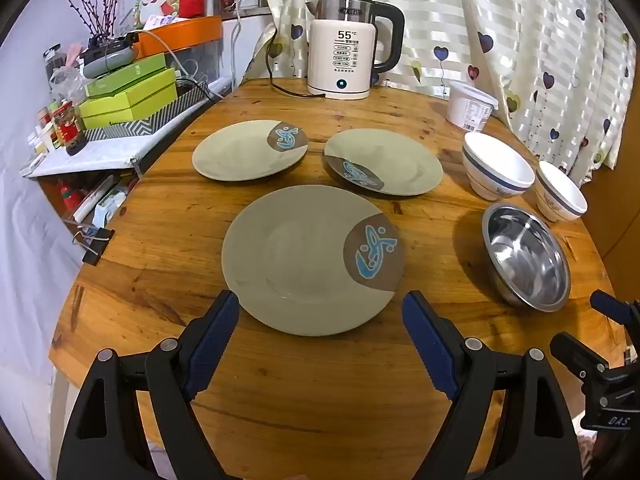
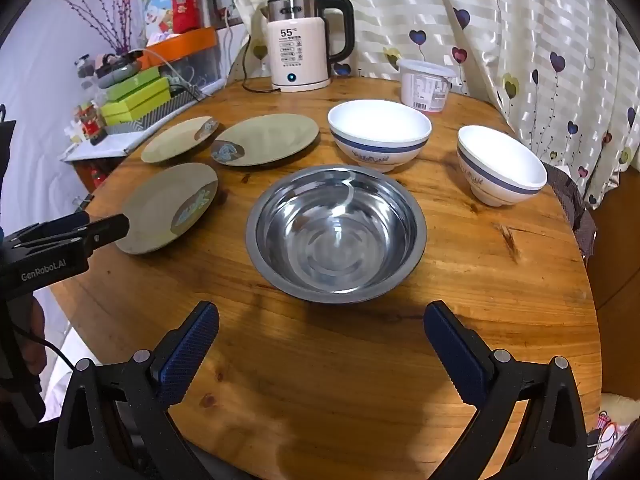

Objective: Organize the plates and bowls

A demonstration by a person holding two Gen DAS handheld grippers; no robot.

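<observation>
Plates [image 1: 312, 264] and bowls [image 2: 336, 232] sit untouched; both grippers [image 1: 320, 312] [image 2: 320, 320] gape empty.

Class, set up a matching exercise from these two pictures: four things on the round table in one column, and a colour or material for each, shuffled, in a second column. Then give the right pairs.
Things:
1. kettle
2. near plate
3. middle bowl
4. tub

Descriptions:
A. shiny bare metal
B. white plastic with a printed label
C. grey-green with a brown patch and a blue fish
D. cream body with a black handle

Pairs: 1-D, 2-C, 3-A, 4-B
</observation>
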